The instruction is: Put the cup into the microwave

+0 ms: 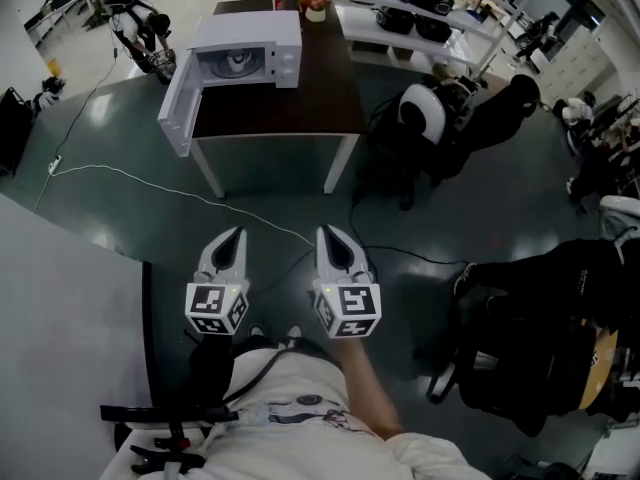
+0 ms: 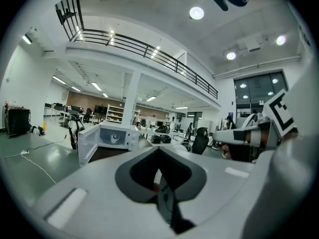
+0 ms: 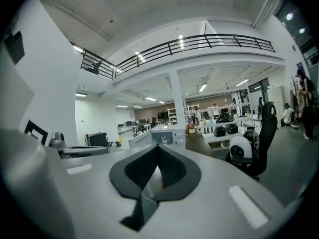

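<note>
Left gripper [image 1: 237, 236] and right gripper [image 1: 327, 236] are hovering side by side, jaws pressed together, carrying nothing. At eleven o'clock the microwave [image 1: 252, 40] is standing open on the worktop [image 1: 300, 108], with a round shape, possibly the cup [image 1: 238, 64], sitting inside.

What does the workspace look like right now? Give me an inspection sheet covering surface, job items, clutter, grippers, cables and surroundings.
Surface: dark table with white legs, mostly bare.
Job's things: white microwave at the table's left end, its door swung open; no cup made out.
Clutter: small potted plant at the table's far edge.
Grippers: left gripper and right gripper both shut and empty, side by side over the floor, short of the table.
Cables: white cable trailing across the floor.
Surroundings: office chair right of the table; shelf with black pots behind.
</note>
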{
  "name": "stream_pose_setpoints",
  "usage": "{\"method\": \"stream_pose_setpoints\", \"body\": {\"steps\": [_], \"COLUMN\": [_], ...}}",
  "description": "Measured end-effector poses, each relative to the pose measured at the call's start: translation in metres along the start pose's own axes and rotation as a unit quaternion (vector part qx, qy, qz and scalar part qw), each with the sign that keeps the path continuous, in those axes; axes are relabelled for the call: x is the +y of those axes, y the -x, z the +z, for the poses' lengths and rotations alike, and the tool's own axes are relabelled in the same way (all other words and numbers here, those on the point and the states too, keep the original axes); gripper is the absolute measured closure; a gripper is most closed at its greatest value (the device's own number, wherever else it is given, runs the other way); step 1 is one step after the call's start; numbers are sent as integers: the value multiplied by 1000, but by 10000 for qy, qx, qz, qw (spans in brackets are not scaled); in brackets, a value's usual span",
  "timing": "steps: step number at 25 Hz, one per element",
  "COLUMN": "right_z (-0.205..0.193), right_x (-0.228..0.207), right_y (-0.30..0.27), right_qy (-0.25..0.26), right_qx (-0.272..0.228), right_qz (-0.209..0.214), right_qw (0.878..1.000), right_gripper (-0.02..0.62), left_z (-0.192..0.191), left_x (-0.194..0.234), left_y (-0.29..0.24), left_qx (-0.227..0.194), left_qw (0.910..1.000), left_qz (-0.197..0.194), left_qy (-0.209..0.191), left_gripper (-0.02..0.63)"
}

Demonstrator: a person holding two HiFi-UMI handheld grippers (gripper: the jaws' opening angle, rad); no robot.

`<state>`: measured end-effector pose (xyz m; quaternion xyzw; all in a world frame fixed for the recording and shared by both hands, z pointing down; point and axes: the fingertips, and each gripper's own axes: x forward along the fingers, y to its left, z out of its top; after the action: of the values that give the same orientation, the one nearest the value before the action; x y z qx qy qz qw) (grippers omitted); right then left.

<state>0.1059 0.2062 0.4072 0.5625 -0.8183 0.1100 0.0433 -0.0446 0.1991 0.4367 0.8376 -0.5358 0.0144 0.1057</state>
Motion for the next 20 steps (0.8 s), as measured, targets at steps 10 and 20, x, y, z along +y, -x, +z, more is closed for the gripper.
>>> {"method": "stream_pose_setpoints", "body": {"steps": [10,20], "right_z": [32,40], "right_x": [13,14], "right_y": [-26,-32], "right_qy": [140,256], "right_qx": [-406,-573], "right_qz": [137,189], "right_qw": [9990,9979], "right_gripper": [595,597], "left_z": [35,45], "left_x": [21,24], "left_y": [-10,-16], "left_qx": [-350,-462], "left_qw": [9992,9985], "left_qz": [-61,-105], "left_qy": [-169,-281], "left_gripper": [607,607]}}
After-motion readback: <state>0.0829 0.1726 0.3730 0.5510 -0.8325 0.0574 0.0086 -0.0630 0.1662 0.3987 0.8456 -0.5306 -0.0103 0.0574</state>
